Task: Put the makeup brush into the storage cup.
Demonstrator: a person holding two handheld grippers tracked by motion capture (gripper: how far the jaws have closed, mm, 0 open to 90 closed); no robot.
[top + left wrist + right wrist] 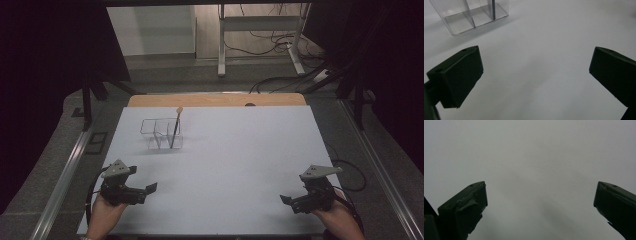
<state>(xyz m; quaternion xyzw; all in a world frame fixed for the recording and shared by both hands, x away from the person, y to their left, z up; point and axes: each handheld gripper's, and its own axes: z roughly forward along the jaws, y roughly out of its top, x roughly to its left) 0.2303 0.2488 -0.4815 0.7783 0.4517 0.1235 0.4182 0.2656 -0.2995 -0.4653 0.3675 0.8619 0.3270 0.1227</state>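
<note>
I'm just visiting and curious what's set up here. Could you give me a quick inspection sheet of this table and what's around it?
Surface: white table, wooden strip at its far edge.
Job's things: clear divided organizer at far left; a thin stick with a pale tip stands tilted in it.
Clutter: nothing seen.
Grippers: left gripper and right gripper, each hand-held near the front edge, jaws open, holding nothing.
Cables: one loops from the right gripper off the table; more on the floor behind.
Surroundings: dark curtains, metal frame legs beyond.
</note>
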